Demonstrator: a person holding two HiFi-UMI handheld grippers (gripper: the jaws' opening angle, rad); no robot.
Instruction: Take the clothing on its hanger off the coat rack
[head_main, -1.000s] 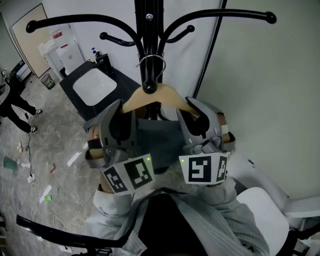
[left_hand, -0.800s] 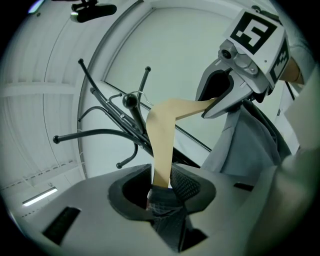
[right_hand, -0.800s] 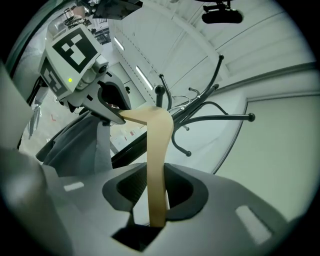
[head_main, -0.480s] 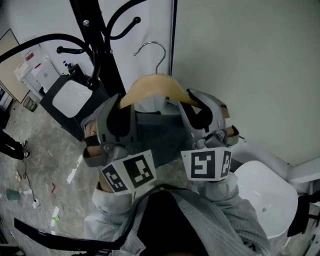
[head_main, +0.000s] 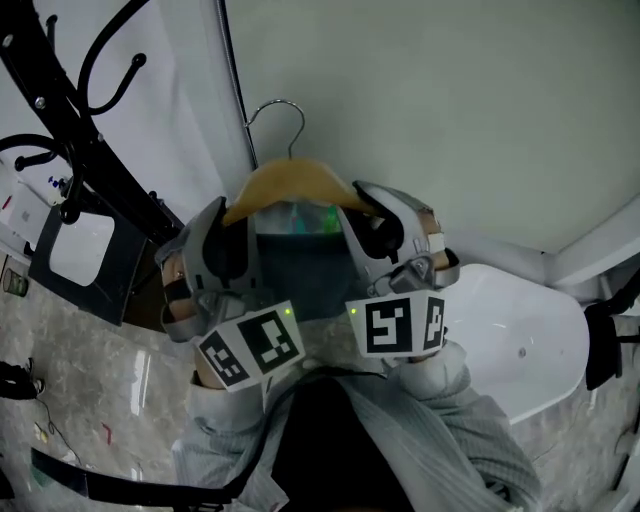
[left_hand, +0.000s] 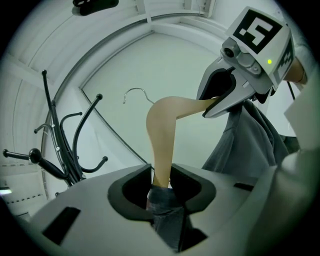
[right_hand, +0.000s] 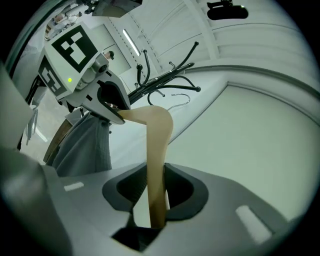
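Observation:
A wooden hanger (head_main: 292, 184) with a metal hook (head_main: 283, 108) carries a grey garment (head_main: 300, 272). It hangs free in the air, to the right of the black coat rack (head_main: 95, 175), with the hook on nothing. My left gripper (head_main: 234, 212) is shut on the hanger's left arm and the cloth over it (left_hand: 161, 186). My right gripper (head_main: 374, 206) is shut on the right arm (right_hand: 156, 192). In the left gripper view the hanger (left_hand: 163, 131) runs up to the right gripper (left_hand: 227, 97). The right gripper view shows the rack (right_hand: 167, 75) behind the hook.
A plain pale wall (head_main: 450, 110) stands right behind the hanger. A white moulded seat (head_main: 525, 345) lies at the lower right. A dark stand with a white basin (head_main: 75, 250) sits beside the rack's base. The person's grey sleeves (head_main: 420, 420) fill the bottom.
The hook has come off the rack's prong. Both grippers have carried the hanger and garment to the right, away from the rack, which now lies at the far left.

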